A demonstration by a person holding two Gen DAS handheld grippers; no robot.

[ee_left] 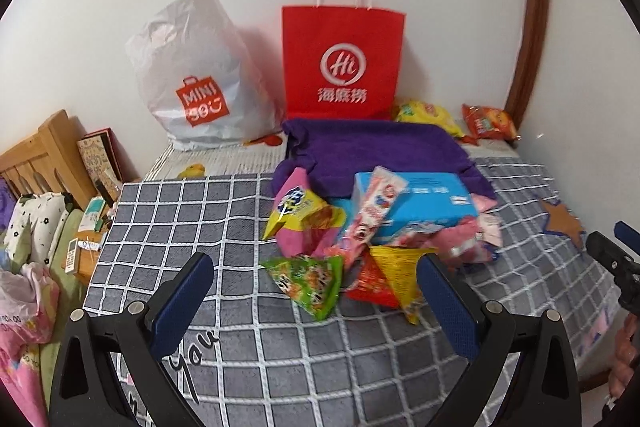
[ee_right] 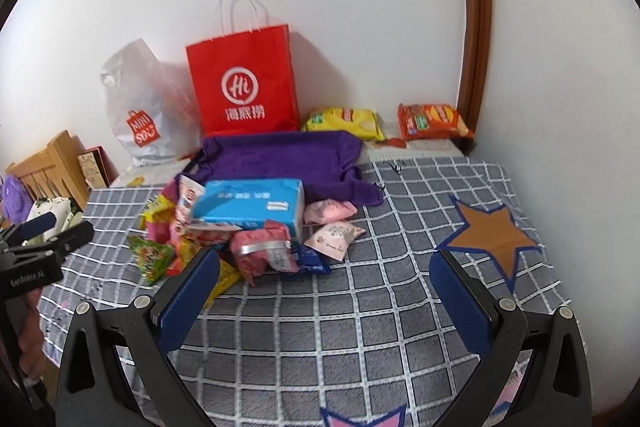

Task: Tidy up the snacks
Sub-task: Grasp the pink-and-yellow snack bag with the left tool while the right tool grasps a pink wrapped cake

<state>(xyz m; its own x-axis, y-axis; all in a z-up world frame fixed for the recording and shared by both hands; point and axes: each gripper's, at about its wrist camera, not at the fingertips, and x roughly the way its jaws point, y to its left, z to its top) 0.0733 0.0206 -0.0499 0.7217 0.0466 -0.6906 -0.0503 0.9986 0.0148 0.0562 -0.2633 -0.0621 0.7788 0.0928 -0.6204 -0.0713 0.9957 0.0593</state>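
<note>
From the left wrist, the left gripper [ee_left: 316,291] hangs spread wide and empty over the grey checked blanket [ee_left: 168,223], with the snack pile [ee_left: 360,239] just ahead between its fingers: one blue box [ee_left: 424,203], one green packet [ee_left: 312,279], and two bags, one red [ee_left: 344,63] and one white [ee_left: 192,75], beyond. From the right wrist, the right gripper [ee_right: 324,291] is likewise released and empty, the pile [ee_right: 248,227] ahead to its left, with one yellow packet [ee_right: 344,121] and one orange packet [ee_right: 434,121] far ahead by the wall.

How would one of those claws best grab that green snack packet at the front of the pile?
Probably by the flat lower corner of the green packet, coming in from the near side. That corner lies free on the checked blanket; its far edge meets the other snacks. The left gripper is open, facing it.
</note>
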